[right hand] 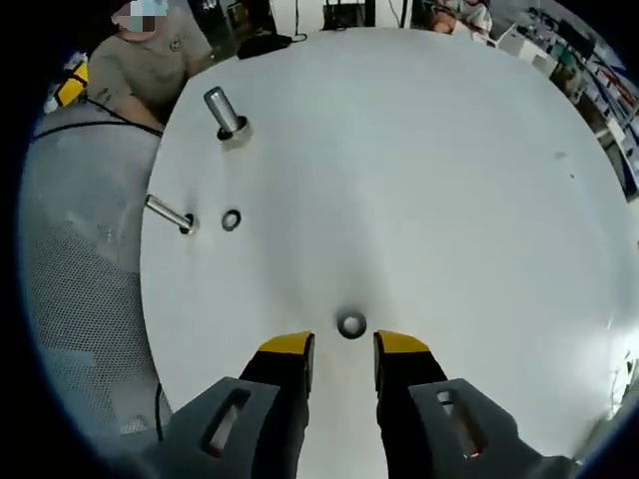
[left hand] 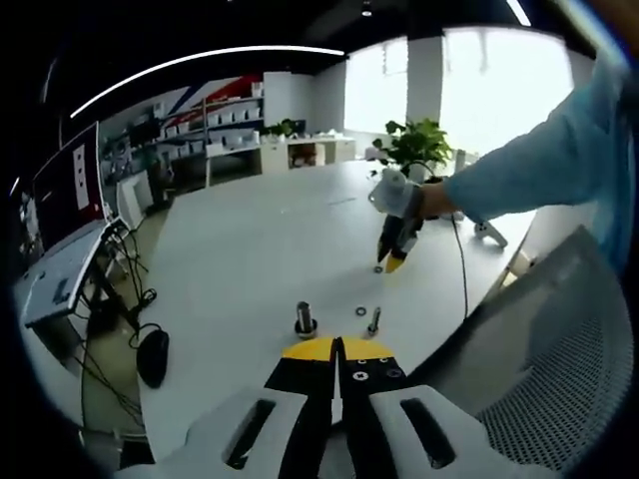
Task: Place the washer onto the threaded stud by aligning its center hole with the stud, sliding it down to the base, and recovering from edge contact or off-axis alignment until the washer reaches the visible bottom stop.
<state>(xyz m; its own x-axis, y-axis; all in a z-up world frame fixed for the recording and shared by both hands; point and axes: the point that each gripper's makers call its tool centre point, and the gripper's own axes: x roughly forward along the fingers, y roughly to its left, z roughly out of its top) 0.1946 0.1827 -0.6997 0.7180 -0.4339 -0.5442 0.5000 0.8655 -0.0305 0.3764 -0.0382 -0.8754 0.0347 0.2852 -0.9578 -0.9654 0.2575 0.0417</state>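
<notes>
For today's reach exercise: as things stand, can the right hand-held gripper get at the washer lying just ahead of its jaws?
Probably yes. The right hand-held gripper is open, its jaws either side of the washer, with bare white table around it and nothing between.

On the white worktop [right hand: 419, 170] there are two upright metal posts: a thick one [right hand: 223, 110] and a thin stud [right hand: 168, 214]. Two washers lie flat, one [right hand: 231, 220] just beside the thin stud and one [right hand: 350, 324] near the tips of the right tool [right hand: 344, 357]. There are two hand-held tools; the left tool [left hand: 336, 351] shows in its own view. One potted plant [left hand: 417, 146] stands at the worktop's far edge.
</notes>
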